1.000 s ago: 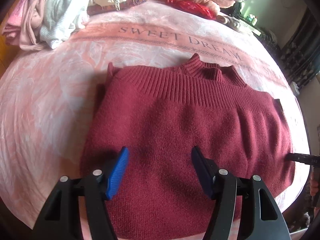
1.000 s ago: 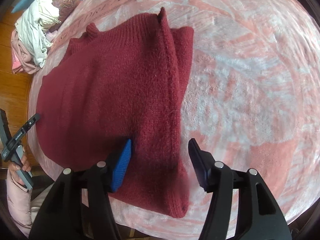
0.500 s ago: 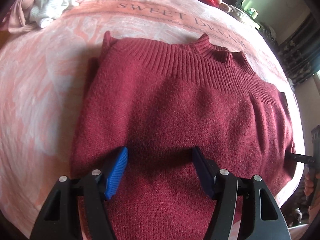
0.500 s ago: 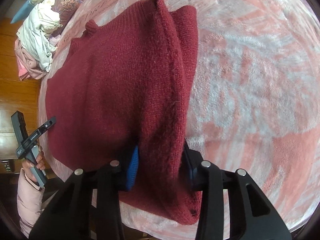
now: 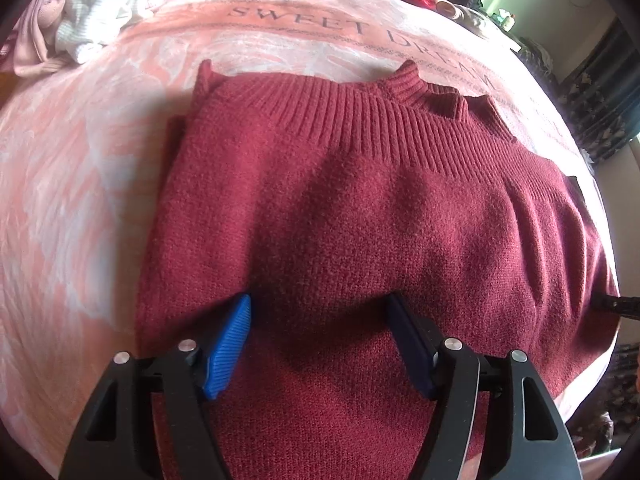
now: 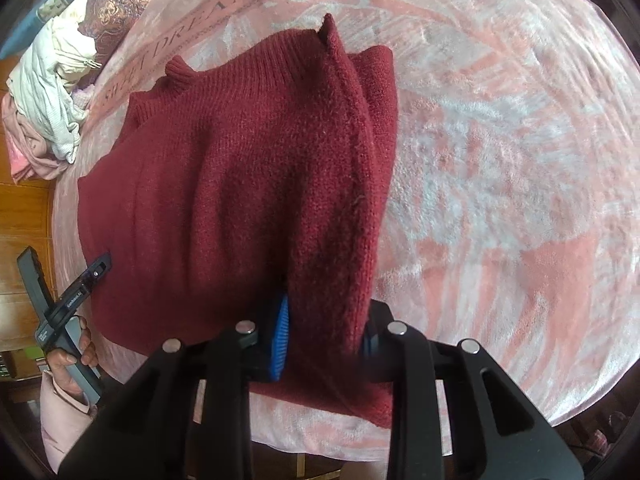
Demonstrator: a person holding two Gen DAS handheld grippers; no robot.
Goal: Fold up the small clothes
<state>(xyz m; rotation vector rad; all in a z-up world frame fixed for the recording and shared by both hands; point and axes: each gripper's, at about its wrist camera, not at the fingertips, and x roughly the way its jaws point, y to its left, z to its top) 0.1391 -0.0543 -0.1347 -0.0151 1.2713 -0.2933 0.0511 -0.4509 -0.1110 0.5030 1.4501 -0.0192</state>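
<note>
Right gripper is clamped on the near right edge of the sweater, a ridge of knit pinched between its pads. Left gripper is held spread wide, its pads resting on the sweater's near left part with nothing gripped. The sweater is laid flat on the blanket, collar at the far end, long axis running away from both grippers. The held edge is judged nearer the right gripper, so a fold leftward across the body is expected.

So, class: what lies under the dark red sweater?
Under the sweater the pink blanket shows all round it. A folded sleeve layer peeks out beneath one edge; anything else beneath is covered.
</note>
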